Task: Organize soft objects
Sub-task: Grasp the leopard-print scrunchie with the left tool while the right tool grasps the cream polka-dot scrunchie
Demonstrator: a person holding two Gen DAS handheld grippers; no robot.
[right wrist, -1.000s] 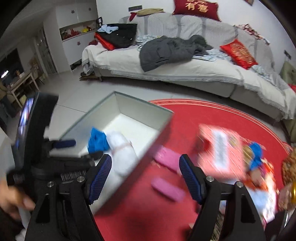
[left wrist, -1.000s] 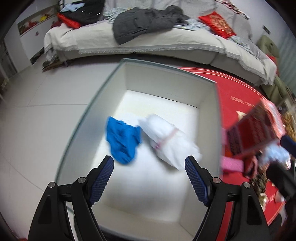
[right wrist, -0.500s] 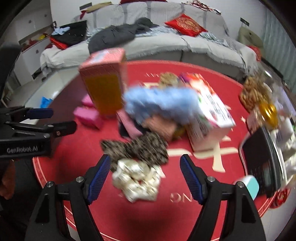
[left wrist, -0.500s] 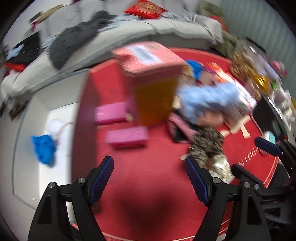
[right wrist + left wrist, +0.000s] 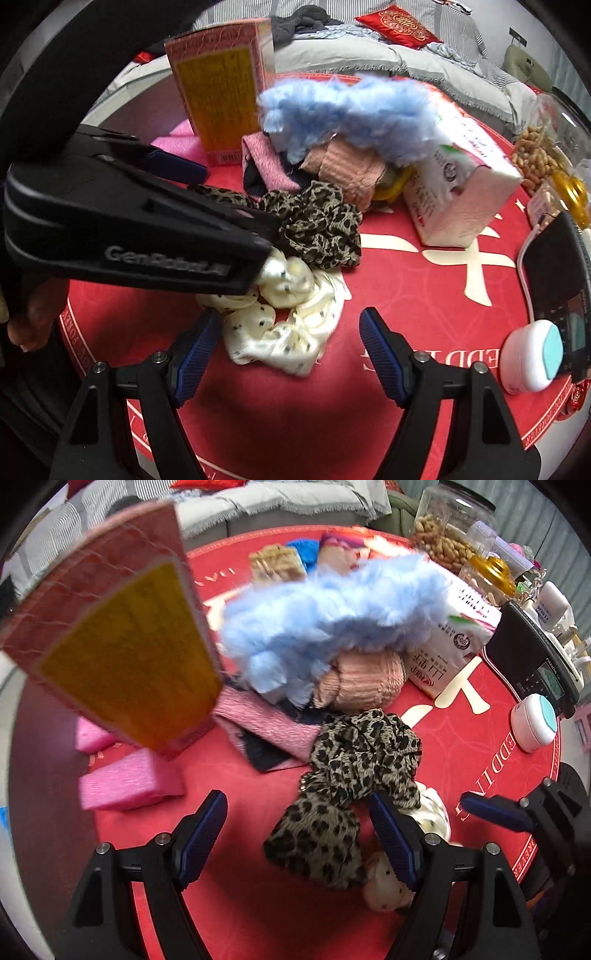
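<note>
Left edge: we're seeing two bright pink foam blocks (image 5: 131,783) lying on the round red tablecloth (image 5: 240,904), just beside the tall pink-and-yellow cardboard box (image 5: 129,657) that's standing tilted in the left wrist view.
Left gripper (image 5: 297,840): we're holding it with the jaws wide apart and nothing pinched; the leopard-print fabric scrunchie (image 5: 347,782) is lying between the blue pads and touching neither as far as we can tell.
Middle pile: we're looking at a fluffy light-blue plush piece (image 5: 332,620) sitting on top of a ribbed peach knit piece (image 5: 364,681), with a pink crinkled cloth (image 5: 266,722) spreading out to the left of it over something dark.
Right gripper (image 5: 290,349): we're keeping it wide too, gripping nothing; the cream satin scrunchie with dark dots (image 5: 284,325) is lying on the cloth just ahead of the pads, touching the leopard one.
Right of the pile: a white-and-pink printed carton (image 5: 458,199) is leaning beside the plush.
Far right: a black radio-like device (image 5: 557,288) and a small white jar with a teal lid (image 5: 533,356) are sitting near the table edge, and a clear jar of peanuts (image 5: 443,535) is standing behind.
</note>
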